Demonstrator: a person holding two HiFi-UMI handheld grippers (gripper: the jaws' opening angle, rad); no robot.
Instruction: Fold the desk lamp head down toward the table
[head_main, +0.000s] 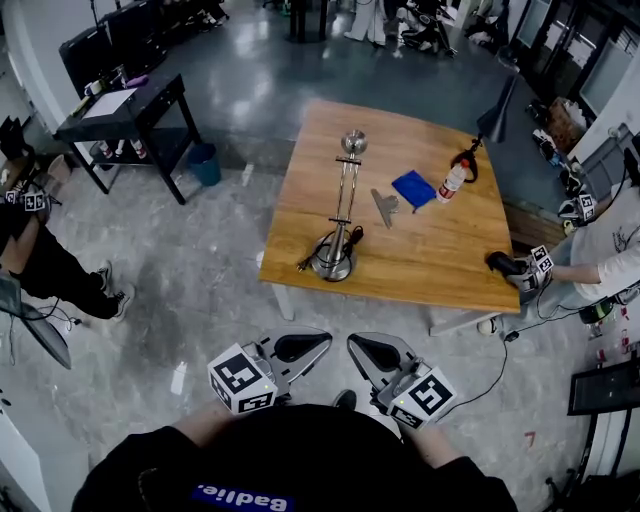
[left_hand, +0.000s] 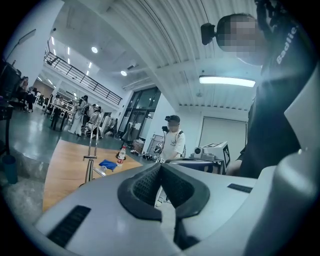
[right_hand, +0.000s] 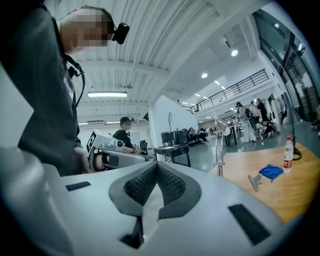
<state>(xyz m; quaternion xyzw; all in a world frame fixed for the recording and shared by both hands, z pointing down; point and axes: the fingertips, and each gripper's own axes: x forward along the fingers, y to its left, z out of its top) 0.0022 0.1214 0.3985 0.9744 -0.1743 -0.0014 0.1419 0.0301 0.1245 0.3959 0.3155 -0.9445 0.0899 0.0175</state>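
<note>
The desk lamp (head_main: 340, 215) stands upright on the wooden table (head_main: 440, 260), with its round chrome base (head_main: 332, 264) near the front left edge and its head (head_main: 353, 142) up on a thin double stem. The lamp also shows small in the left gripper view (left_hand: 91, 155) and the right gripper view (right_hand: 219, 145). Both grippers are held close to my chest, well short of the table, pointing at each other. My left gripper (head_main: 322, 342) is shut with nothing in it, and so is my right gripper (head_main: 354, 345). Their pads meet in their own views (left_hand: 160, 167) (right_hand: 156, 167).
On the table lie a blue cloth (head_main: 413, 187), a metal clip (head_main: 384, 204) and a bottle (head_main: 452, 183). A person with grippers (head_main: 530, 268) stands at the table's right edge, another person (head_main: 30, 245) at the far left. A black side table (head_main: 125, 110) and blue bin (head_main: 204, 163) stand behind.
</note>
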